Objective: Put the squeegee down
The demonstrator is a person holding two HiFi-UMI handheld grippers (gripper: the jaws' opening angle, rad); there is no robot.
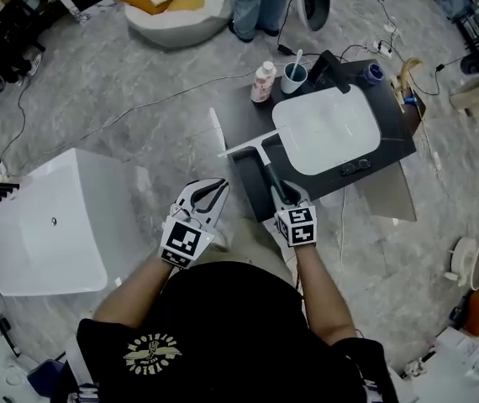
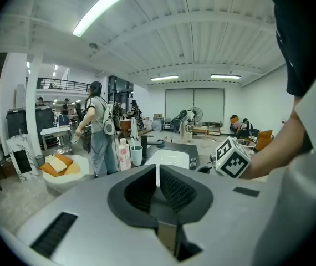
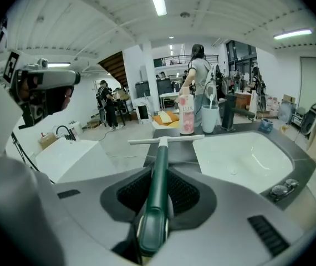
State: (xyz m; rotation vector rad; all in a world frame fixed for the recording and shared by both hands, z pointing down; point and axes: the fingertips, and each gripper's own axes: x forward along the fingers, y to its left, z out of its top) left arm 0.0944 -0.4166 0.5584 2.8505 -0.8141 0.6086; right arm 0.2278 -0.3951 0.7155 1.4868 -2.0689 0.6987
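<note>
Centre frame, the right tongs [image 1: 282, 194] gripped the squeegee [image 1: 253, 147] by its green handle over the dark surface [image 1: 246, 117]; the left tongs [image 1: 215, 193] were closed, empty.

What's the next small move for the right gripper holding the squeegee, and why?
Probably lower the squeegee onto the dark counter beside the sink: the right gripper grips its green handle, and the blade seems to hang just above that counter.

White basin [image 1: 328, 133] in dark countertop [image 1: 248, 122]; pink bottle [image 1: 263, 82], cup [image 1: 293, 79], black faucet [image 1: 332, 67] behind.
</note>
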